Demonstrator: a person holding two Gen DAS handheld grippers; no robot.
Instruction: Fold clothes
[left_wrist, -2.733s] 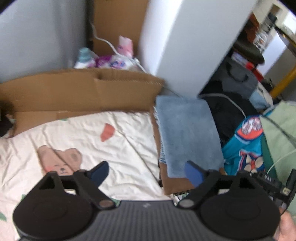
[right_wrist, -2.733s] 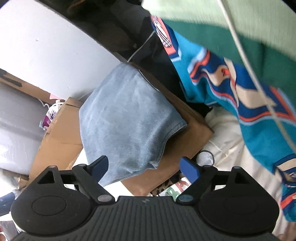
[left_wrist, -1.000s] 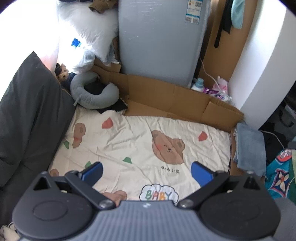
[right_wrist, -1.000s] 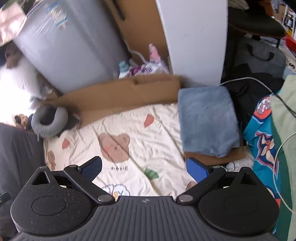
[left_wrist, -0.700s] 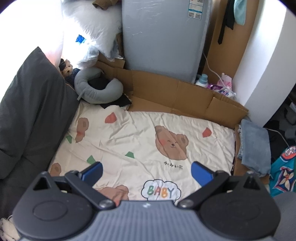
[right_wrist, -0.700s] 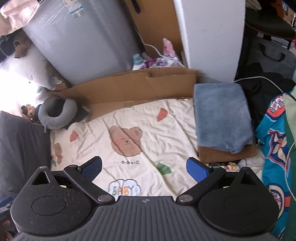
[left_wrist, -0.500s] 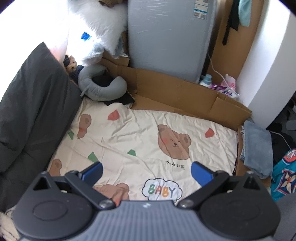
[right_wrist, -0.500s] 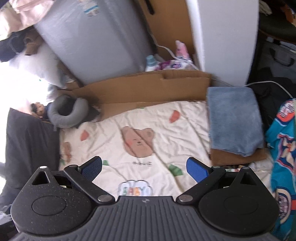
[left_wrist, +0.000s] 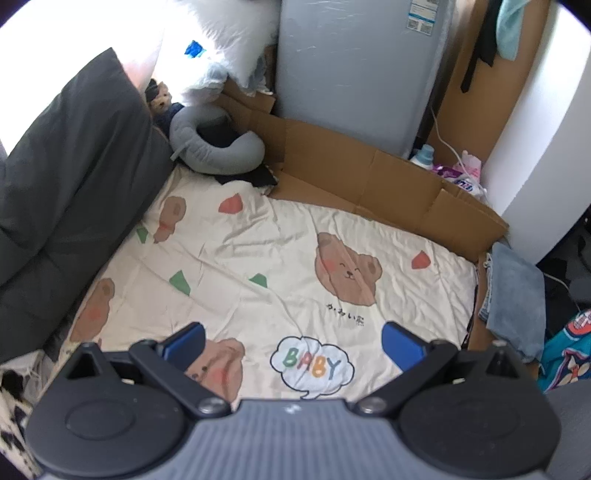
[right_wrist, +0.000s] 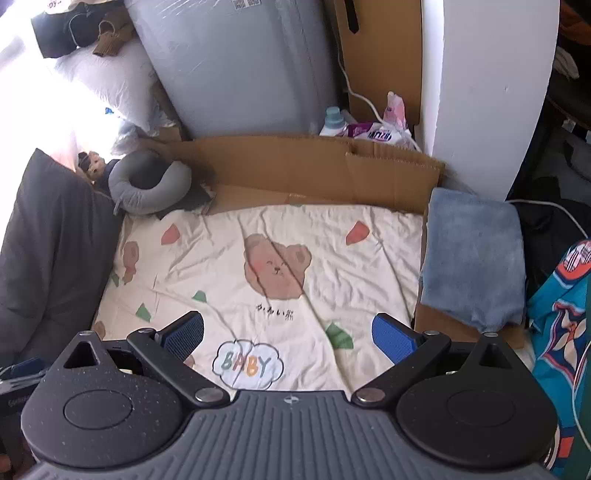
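A folded grey-blue garment (right_wrist: 472, 254) lies on a cardboard flap at the right edge of the bed; the left wrist view shows the same garment (left_wrist: 515, 295) at far right. A teal patterned garment (right_wrist: 561, 325) lies crumpled to its right, also visible as the teal garment (left_wrist: 567, 358). My left gripper (left_wrist: 293, 345) hangs open high above the cream bear-print bedsheet (left_wrist: 258, 266), holding nothing. My right gripper (right_wrist: 288, 338) is likewise open and empty above the bedsheet (right_wrist: 229, 258), with the folded garment beyond its right finger.
Brown cardboard (right_wrist: 303, 166) walls the far side of the bed. A grey neck pillow (right_wrist: 147, 182) and a plush toy (right_wrist: 92, 162) sit at the far left corner. A dark cushion (left_wrist: 70, 177) lines the left side. A grey wrapped appliance (right_wrist: 240, 62), detergent bottles (right_wrist: 332, 122) and a white pillar (right_wrist: 487, 92) stand behind.
Both grippers have pulled up and back from the folded grey-blue garment and swung left, so the whole bedsheet now shows. Both stay open and empty throughout.
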